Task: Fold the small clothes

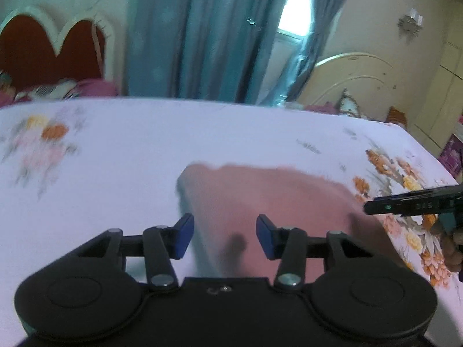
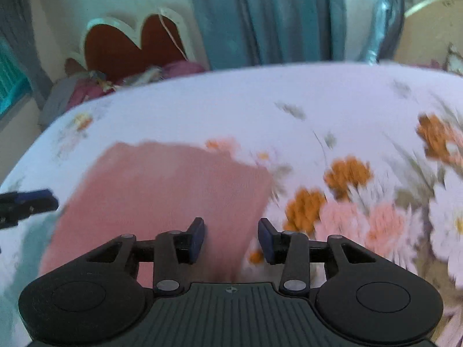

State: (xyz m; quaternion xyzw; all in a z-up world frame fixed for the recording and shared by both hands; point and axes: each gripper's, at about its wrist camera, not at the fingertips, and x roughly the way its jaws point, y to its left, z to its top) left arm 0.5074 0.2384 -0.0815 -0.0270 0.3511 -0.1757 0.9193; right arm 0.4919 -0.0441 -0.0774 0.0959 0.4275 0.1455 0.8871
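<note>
Floral bedsheet (image 2: 289, 95) bore a soft pink cloth (image 2: 173, 190) (limp; pinch corners); left gripper (image 1: 224, 237) and right gripper (image 2: 231, 240) hovered with fingers apart.

A home bedroom: a bed (image 1: 144, 144) under a white flowered sheet, a red scalloped headboard (image 1: 52, 55), long blue curtains (image 1: 202, 34) over a bright window (image 1: 295, 5).

Pink cloth (image 1: 269, 202) lying flat on floral bedsheet, roughly rectangular, edges motion-blurred, near front edge.
</note>
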